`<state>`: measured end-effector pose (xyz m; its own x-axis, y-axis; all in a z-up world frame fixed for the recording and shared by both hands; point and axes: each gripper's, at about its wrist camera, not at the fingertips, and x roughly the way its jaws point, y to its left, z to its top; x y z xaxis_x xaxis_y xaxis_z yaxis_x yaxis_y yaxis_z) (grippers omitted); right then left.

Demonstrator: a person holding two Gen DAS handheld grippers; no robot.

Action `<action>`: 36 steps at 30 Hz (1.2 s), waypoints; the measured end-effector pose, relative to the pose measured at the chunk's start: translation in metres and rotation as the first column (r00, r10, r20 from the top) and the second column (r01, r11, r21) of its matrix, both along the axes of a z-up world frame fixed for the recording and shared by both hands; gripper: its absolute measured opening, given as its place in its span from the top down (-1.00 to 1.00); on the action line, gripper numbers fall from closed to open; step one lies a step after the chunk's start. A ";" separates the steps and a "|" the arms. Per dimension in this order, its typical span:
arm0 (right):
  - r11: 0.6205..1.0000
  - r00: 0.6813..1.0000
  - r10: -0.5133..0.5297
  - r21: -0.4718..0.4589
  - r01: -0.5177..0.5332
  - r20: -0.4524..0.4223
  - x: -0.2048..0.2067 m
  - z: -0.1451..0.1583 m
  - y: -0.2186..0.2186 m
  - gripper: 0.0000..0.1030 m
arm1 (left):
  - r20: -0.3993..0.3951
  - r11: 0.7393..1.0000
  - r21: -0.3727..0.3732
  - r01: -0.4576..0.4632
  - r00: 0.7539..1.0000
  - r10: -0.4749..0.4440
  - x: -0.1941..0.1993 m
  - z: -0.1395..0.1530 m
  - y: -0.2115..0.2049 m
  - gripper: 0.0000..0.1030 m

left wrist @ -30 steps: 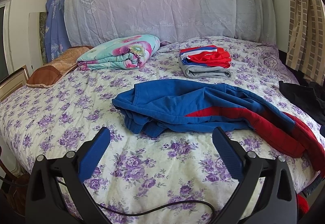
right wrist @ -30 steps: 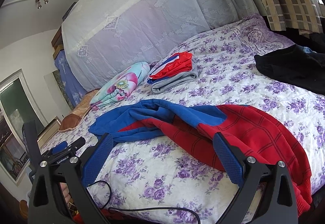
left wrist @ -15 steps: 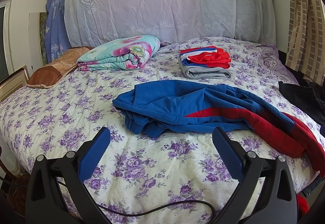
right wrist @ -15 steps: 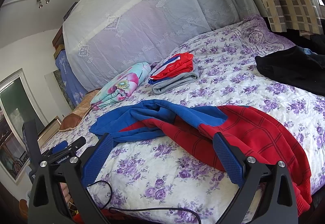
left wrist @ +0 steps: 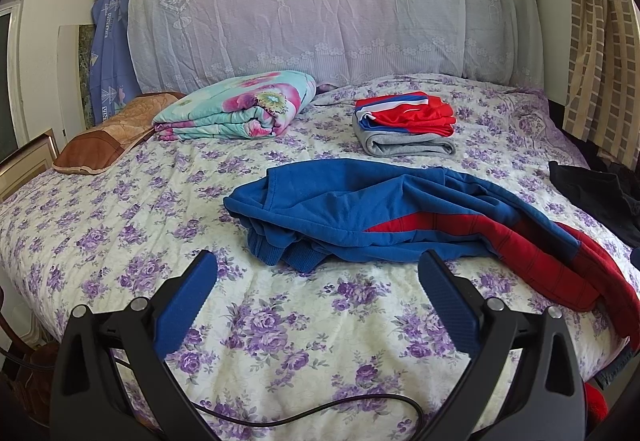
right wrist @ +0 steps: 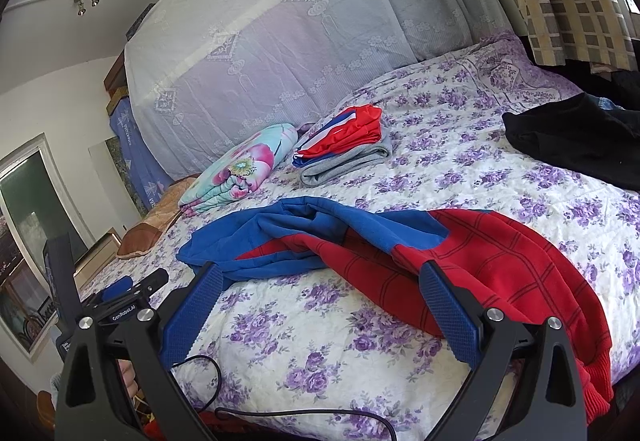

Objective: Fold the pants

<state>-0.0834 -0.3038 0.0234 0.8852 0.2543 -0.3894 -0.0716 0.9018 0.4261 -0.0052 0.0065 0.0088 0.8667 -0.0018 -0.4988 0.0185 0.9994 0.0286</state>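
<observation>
the folding has not started yet. the left gripper [left wrist: 316,273] hangs just over the near edge of the bed [left wrist: 120,217], spread wide and holding nothing. the pants [left wrist: 400,213] lie in a messy heap across the middle of the bed, blue on the left with bunched cuffs, red with thin dark lines on the right, where they droop over the edge. the right gripper [right wrist: 320,287] is wide and empty too, near the red part. all of the folding is left to do.

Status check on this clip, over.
Both hand-held grippers open, left, right, holding nothing. Blue-and-red pants crumpled on bed, unfolded. Nothing in the way.
</observation>
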 end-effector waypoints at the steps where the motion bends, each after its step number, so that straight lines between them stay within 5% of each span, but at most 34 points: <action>1: 1.000 1.000 -0.001 0.001 0.001 0.000 0.000 0.000 0.000 -0.93 | 0.000 1.000 0.000 -0.001 1.000 0.001 0.000 0.000 0.000 -0.91; 31: 1.000 1.000 -0.003 -0.006 0.003 0.004 -0.001 0.001 0.001 -0.93 | -0.001 1.000 -0.001 0.001 1.000 -0.001 -0.001 0.000 0.000 -0.91; 36: 0.998 0.998 -0.061 -0.022 0.061 0.000 0.003 0.003 -0.010 -0.93 | 0.006 0.999 0.045 -0.030 1.000 0.030 0.002 0.005 0.016 -0.91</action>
<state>-0.0805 -0.3139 0.0264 0.8984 0.1912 -0.3953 -0.0158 0.9137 0.4060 -0.0029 0.0223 0.0134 0.8687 0.0471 -0.4930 -0.0121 0.9972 0.0740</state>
